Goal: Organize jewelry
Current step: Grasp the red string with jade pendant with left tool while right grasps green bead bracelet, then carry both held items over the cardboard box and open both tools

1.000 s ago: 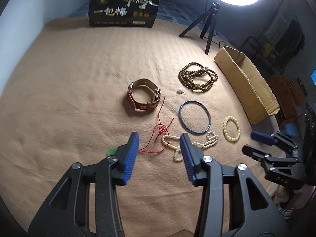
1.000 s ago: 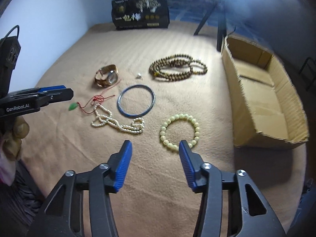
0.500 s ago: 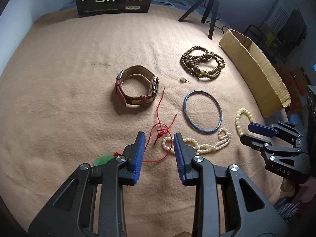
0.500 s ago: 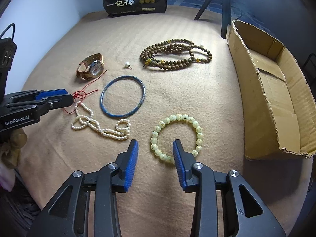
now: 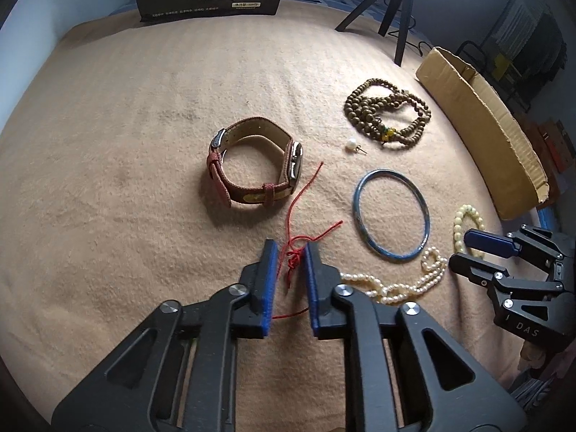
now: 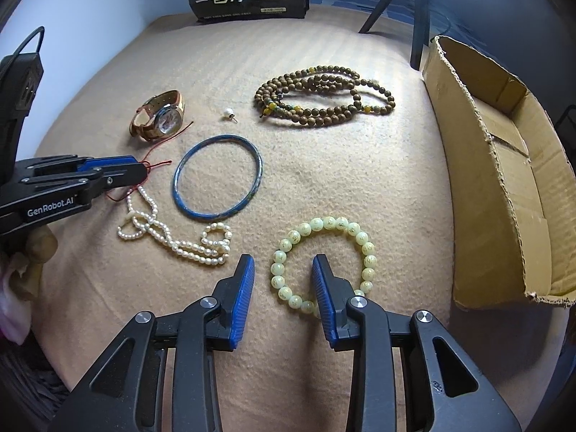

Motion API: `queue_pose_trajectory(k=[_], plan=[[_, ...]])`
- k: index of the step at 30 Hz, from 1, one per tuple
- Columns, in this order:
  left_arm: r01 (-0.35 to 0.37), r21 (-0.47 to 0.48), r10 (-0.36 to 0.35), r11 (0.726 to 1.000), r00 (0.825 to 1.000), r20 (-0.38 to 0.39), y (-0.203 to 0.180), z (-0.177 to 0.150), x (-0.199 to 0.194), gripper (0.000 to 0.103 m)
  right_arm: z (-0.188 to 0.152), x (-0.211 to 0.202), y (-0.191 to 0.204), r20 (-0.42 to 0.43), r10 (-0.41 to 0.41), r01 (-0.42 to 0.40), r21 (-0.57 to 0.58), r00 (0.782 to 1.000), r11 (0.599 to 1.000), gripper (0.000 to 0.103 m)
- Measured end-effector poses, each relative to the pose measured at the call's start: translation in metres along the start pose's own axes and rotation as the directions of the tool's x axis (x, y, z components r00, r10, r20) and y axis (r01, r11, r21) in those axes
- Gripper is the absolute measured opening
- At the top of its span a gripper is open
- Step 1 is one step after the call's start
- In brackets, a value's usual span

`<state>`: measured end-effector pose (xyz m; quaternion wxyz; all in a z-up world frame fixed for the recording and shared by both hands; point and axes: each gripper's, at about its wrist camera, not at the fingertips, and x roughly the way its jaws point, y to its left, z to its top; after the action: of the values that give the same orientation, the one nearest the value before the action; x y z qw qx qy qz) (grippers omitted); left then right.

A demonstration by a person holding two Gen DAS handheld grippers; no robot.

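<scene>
Between the narrowly parted jaws of the left gripper (image 5: 291, 252) lies the knot of the red cord (image 5: 294, 253), not visibly clamped. The right gripper (image 6: 282, 264), jaws spread, straddles the near-left arc of the pale bead bracelet (image 6: 360, 237); its right finger stands inside the loop.

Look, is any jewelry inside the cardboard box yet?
No, the cardboard box shows only bare cardboard inside; the pieces all lie on the blanket.

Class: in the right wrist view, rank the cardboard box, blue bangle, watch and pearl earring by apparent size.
1. cardboard box
2. blue bangle
3. watch, which lies farther away, so true size is unsure
4. pearl earring
</scene>
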<state>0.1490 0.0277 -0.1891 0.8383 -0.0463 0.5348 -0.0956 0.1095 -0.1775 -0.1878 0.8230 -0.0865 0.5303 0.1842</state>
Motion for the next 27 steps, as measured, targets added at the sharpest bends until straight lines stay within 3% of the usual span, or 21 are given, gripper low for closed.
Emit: queue_pose_trajectory(k=[4, 9, 15, 27], plan=[[0.007, -0.027, -0.007, 1.0, 1.0, 0.001, 0.005, 0.001, -0.001, 0.004, 0.0, 0.003, 0.004, -0.001, -0.023, 0.023, -0.033, 1.0, 0.999, 0.027], [0.012, -0.057, -0.011, 0.998, 1.0, 0.015, 0.013, 0.0, -0.009, 0.003, 0.002, 0.003, 0.001, -0.002, -0.008, 0.008, -0.025, 1.0, 1.0, 0.007], [0.032, -0.096, -0.027, 0.995, 0.998, 0.059, 0.023, 0.002, -0.028, 0.002, 0.0, -0.003, 0.001, 0.013, 0.009, -0.009, -0.015, 1.0, 1.0, 0.006], [0.129, -0.126, -0.107, 0.984, 0.98, 0.165, 0.021, 0.014, -0.079, 0.002, 0.01, -0.042, 0.002, 0.124, 0.03, -0.032, 0.012, 0.992, 0.999, 0.006]])
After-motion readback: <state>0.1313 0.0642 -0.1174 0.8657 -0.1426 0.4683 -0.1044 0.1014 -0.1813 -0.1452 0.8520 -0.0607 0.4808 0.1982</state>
